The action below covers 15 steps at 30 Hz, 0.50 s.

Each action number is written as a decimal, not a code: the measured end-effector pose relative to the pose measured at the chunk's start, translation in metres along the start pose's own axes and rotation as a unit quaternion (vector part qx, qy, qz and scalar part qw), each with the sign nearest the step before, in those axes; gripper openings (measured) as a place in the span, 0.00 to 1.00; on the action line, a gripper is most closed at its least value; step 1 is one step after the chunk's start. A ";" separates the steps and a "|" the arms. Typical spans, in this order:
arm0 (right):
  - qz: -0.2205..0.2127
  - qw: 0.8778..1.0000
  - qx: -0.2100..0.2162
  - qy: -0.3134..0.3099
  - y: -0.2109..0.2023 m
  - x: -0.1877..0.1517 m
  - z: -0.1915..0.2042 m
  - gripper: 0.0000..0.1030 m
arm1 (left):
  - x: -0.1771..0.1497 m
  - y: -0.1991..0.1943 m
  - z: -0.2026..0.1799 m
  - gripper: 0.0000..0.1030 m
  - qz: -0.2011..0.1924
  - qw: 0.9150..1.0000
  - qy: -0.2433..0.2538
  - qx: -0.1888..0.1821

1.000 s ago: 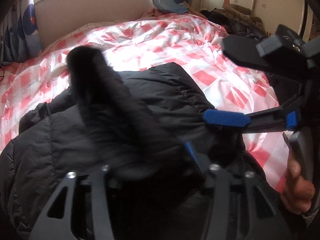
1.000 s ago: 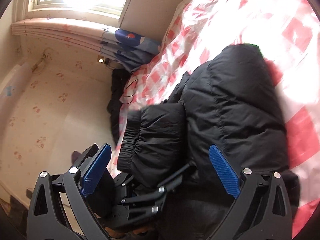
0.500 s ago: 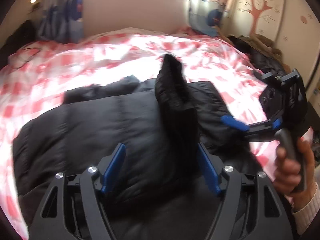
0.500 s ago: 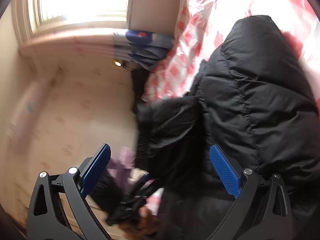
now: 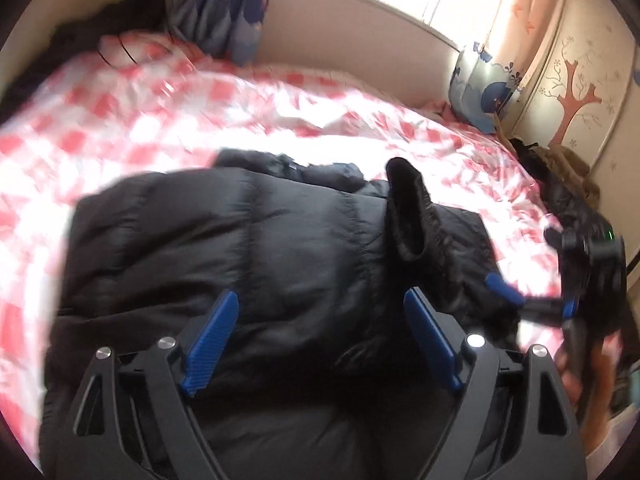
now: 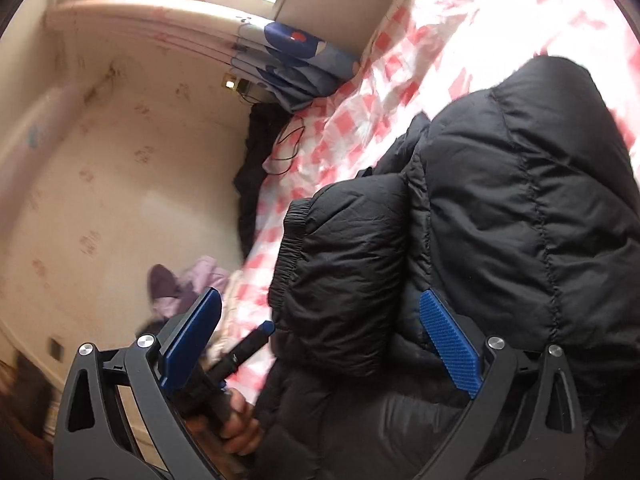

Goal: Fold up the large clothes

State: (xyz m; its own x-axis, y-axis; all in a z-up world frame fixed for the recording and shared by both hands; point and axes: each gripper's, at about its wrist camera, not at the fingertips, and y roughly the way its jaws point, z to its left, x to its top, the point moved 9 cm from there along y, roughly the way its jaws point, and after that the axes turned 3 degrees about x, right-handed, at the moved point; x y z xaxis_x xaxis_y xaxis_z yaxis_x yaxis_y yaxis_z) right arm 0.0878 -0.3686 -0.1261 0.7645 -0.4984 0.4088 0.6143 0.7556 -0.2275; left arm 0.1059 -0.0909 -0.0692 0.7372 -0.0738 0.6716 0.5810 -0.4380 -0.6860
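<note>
A black puffer jacket [image 5: 248, 248] lies folded on the pink-and-white checked bed cover [image 5: 160, 120]. Its sleeve [image 5: 408, 208] lies across the body, cuff pointing up. My left gripper [image 5: 320, 332] is open and empty just above the jacket's near edge. In the right wrist view the jacket [image 6: 520, 200] fills the right side, and its sleeve with the ribbed cuff [image 6: 344, 264] lies between my fingers. My right gripper [image 6: 320, 328] is open and holds nothing. It also shows in the left wrist view [image 5: 504, 288] at the jacket's right edge.
A blue patterned curtain [image 5: 224, 12] hangs at the bed's head on the left. A cushion [image 5: 480, 92] and dark clothes [image 5: 560, 176] lie at the far right. A cable [image 6: 288, 144] lies on the cover. Purple cloth [image 6: 180, 284] lies on the floor beside the bed.
My left gripper has let go of the sleeve and drawn back; the sleeve now rests on the jacket. Both cameras have swung, and the right gripper stays open.
</note>
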 end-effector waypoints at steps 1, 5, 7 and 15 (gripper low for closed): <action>0.001 1.000 -0.005 -0.005 0.003 -0.002 0.002 0.93 | 0.003 0.013 -0.013 0.79 0.015 1.000 -0.001 -0.018; -0.017 1.000 -0.019 -0.015 -0.005 0.002 0.005 0.93 | 0.008 0.050 -0.086 0.79 0.056 0.992 0.044 -0.099; -0.041 0.999 -0.012 -0.003 -0.019 0.011 0.003 0.93 | 0.006 0.051 -0.125 0.79 0.058 0.982 0.069 -0.168; -0.066 0.985 0.091 0.129 -0.048 0.028 -0.029 0.93 | -0.014 0.047 -0.176 0.79 0.045 0.975 0.194 -0.097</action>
State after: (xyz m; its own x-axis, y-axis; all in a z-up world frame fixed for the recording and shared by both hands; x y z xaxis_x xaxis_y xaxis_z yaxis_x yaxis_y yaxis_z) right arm 0.0857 -0.4314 -0.1296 0.7195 -0.6708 0.1800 0.6840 0.7294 -0.0159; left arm 0.0618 -0.2684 -0.0615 0.5752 -0.4366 0.6917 0.4160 -0.5720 -0.7070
